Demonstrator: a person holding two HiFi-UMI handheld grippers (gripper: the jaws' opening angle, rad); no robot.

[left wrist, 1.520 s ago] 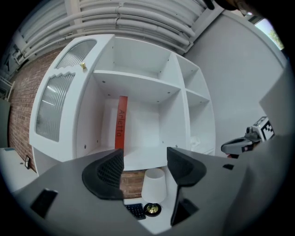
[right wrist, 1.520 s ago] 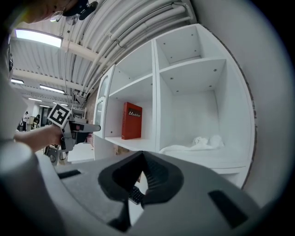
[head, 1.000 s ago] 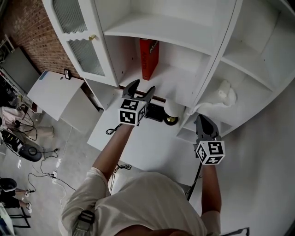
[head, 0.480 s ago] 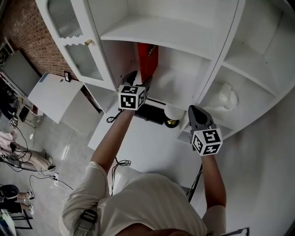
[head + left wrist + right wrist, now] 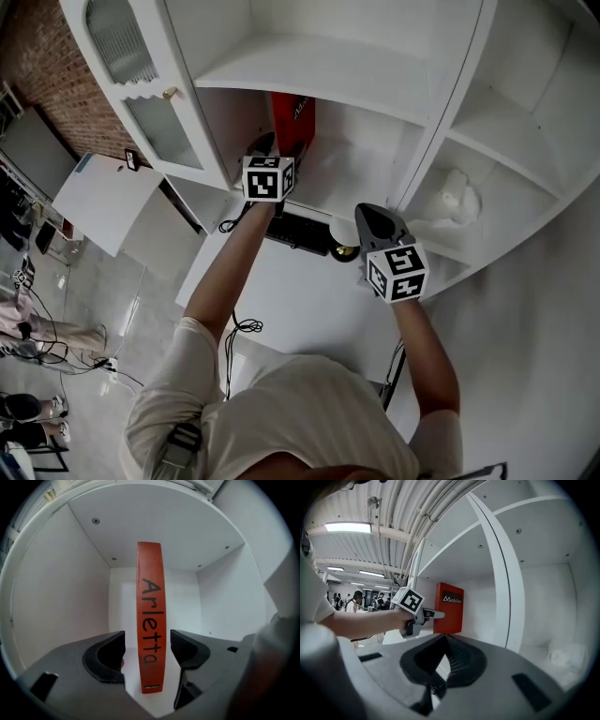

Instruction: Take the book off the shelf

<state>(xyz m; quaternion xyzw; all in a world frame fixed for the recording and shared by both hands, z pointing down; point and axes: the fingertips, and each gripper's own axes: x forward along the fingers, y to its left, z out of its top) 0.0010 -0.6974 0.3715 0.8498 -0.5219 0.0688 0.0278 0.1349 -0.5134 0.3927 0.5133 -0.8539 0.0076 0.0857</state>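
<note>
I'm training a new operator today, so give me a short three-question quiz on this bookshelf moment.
1. True or false: the left gripper is shut on the red book.
2. The right gripper is: A) open, B) shut and empty, C) shut on the book.
3. Fill in: the book's spine reads ____.
Key: 1 false, its jaws stand apart either side of the spine; 2 B; 3 Arletta.

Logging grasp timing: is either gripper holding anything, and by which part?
Nothing is held. The left gripper is open astride the spine of the red book, unclamped; the right gripper is shut, empty.
</note>
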